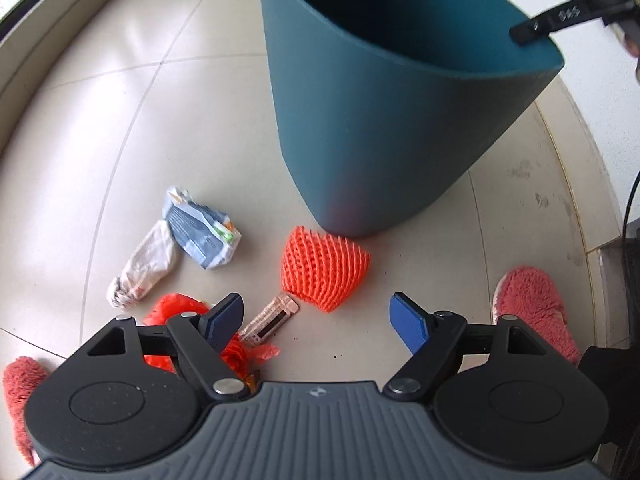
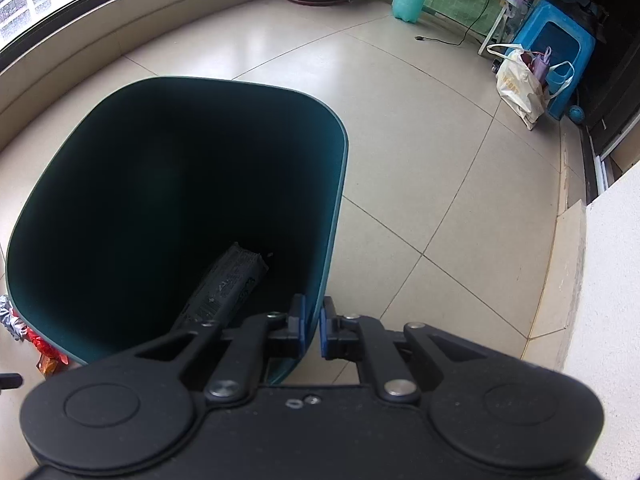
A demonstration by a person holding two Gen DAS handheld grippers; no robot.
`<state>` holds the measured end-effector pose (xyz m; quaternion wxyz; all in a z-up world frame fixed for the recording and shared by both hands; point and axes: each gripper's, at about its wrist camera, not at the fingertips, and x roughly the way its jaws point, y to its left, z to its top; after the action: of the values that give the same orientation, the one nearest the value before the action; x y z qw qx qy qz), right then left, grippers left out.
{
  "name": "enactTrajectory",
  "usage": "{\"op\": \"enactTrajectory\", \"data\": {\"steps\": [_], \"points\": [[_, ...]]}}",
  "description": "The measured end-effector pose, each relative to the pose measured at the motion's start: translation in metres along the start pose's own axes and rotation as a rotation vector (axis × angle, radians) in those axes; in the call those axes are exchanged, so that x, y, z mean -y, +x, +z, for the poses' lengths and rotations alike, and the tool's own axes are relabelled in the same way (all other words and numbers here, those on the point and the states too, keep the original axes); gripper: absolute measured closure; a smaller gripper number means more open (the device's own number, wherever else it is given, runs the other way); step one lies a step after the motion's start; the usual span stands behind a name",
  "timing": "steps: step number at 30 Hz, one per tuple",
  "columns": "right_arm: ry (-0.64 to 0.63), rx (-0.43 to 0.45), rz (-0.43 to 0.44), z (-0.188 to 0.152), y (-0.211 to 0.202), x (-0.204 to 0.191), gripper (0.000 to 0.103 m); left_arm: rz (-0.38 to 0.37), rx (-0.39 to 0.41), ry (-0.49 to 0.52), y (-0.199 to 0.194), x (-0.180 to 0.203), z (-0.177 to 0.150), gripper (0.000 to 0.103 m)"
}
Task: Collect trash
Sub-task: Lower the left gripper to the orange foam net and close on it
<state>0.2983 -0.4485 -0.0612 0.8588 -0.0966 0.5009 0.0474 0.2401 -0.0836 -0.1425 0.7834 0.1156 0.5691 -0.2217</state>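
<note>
Trash scattered on the tiles beside a teal bin

Floor tiles (image 1: 100, 128), pale and glossy, run under everything. Biggest on them is the teal bin (image 1: 384, 132), tilted, its rim pinched by the right gripper (image 2: 312, 328): one blue pad sits inside the wall and the other outside, pressed together on the plastic. Seen from the right wrist, a dark wrapped packet (image 2: 224, 288) lies inside the bin against its near wall.

The left gripper (image 1: 316, 322) hangs above the litter with its jaws spread wide and nothing between the pads. Its blue fingers (image 1: 410, 320) frame a bare patch of tile just short of the rubbish.

Two fuzzy pink slippers stand at either side, one (image 1: 536, 312) on the right and one (image 1: 18, 384) at the left edge.

Of the trash still on the floor, an orange foam net (image 1: 320, 268) lies just below the bin's base, touching or nearly so. A crumpled blue and white packet (image 1: 204, 232) lies to its left, with a twisted whitish wrapper (image 1: 144, 268) against it. A red plastic bag (image 1: 180, 308) sits partly under the left finger, and a small brown sachet (image 1: 272, 318) lies beside it
</note>
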Motion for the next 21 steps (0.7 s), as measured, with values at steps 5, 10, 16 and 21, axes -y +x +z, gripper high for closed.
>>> {"op": "enactTrajectory", "data": {"steps": [5, 10, 16, 21], "points": [[-0.001, 0.002, 0.010, 0.000, 0.000, 0.000, 0.097, -0.011, -0.040, 0.091, 0.060, 0.018, -0.010, 0.023], [0.002, 0.000, 0.015, -0.001, -0.001, 0.002, 0.097, 0.015, -0.048, 0.176, 0.102, 0.034, -0.007, 0.023], [0.008, -0.007, 0.012, 0.000, -0.001, 0.002, 0.097, 0.029, -0.102, 0.159, 0.153, 0.032, 0.008, 0.023], [0.023, -0.011, 0.022, 0.002, -0.001, 0.005, 0.096, 0.047, -0.127, 0.109, 0.177, 0.024, 0.011, 0.024]]}}
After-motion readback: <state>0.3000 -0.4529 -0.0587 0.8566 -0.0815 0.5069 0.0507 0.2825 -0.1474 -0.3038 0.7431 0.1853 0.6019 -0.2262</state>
